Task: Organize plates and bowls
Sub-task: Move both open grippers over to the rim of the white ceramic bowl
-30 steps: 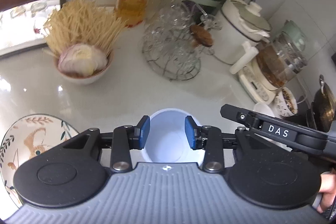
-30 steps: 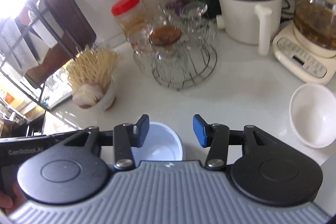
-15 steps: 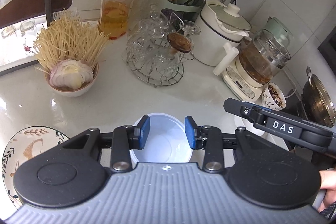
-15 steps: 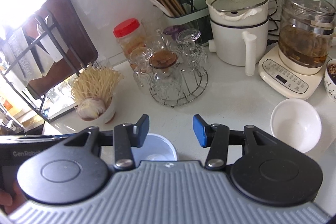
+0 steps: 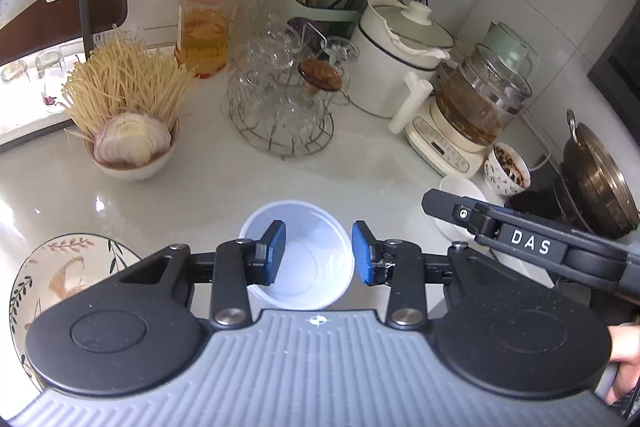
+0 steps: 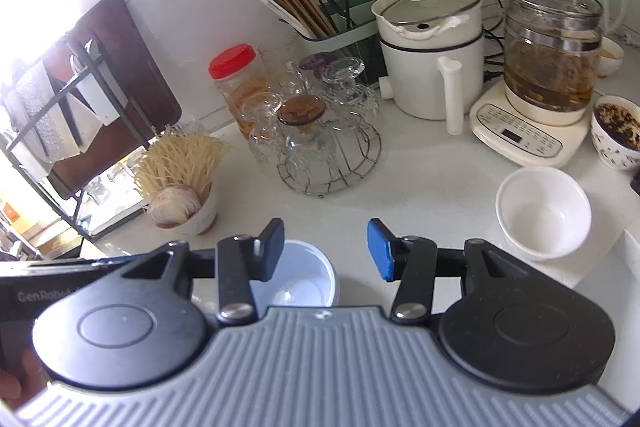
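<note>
The white countertop (image 5: 360,163) carries everything, and the wire rack of upturned glasses (image 5: 280,111) near its middle serves as the landmark. Behind and to the right of that rack stand a white lidded cooking pot (image 6: 430,67) and a glass kettle on its control base (image 6: 548,67); behind and to the left stands a red-lidded jar (image 5: 206,23). Left of the rack sits a bowl of dry noodles and a sliced onion (image 5: 128,123). Nearer the viewer and far left of the rack lies a leaf-patterned plate (image 5: 64,267). Straight in front of the rack sits the pale blue bowl (image 5: 298,259); to the rack's front right rests a small white bowl (image 6: 542,213).

The left gripper (image 5: 318,253) hangs above the blue bowl with its jaws partly apart and nothing clamped; the bowl's rim looks wider than the gap. The right gripper (image 6: 326,249) is likewise partly open and empty, just right of that bowl.

No dish seems gathered yet, so this reads as the approach stage. The next move likely calls for lowering one jaw inside a bowl's wall, pinching its rim, then nesting the bowls together.
</note>
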{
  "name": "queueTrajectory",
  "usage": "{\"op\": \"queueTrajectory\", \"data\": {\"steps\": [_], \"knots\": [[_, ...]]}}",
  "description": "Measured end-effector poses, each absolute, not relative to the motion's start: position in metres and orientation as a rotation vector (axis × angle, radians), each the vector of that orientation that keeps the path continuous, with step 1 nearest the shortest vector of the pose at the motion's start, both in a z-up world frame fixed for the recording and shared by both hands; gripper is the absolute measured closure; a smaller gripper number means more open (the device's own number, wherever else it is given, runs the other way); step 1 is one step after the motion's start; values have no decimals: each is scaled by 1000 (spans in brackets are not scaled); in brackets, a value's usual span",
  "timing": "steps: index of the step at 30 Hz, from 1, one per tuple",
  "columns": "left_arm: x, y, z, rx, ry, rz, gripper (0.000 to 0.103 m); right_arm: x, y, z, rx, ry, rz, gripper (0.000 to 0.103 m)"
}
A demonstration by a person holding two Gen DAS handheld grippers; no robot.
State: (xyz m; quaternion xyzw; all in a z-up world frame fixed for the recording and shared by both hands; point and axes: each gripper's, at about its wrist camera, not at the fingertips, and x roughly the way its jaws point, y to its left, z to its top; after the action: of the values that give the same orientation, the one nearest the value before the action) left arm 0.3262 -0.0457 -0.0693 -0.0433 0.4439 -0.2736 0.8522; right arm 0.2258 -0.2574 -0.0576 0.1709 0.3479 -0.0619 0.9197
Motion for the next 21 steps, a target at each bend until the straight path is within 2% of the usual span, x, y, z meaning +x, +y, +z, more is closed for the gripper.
{"op": "queueTrajectory", "data": {"steps": [10, 21], "knots": [[314, -53, -75, -64, 956, -629, 61, 203, -262, -61, 353, 729, -197, 54], [329, -112, -84, -44, 970, -672, 61, 210, -313, -58, 355, 713, -239, 54]]}}
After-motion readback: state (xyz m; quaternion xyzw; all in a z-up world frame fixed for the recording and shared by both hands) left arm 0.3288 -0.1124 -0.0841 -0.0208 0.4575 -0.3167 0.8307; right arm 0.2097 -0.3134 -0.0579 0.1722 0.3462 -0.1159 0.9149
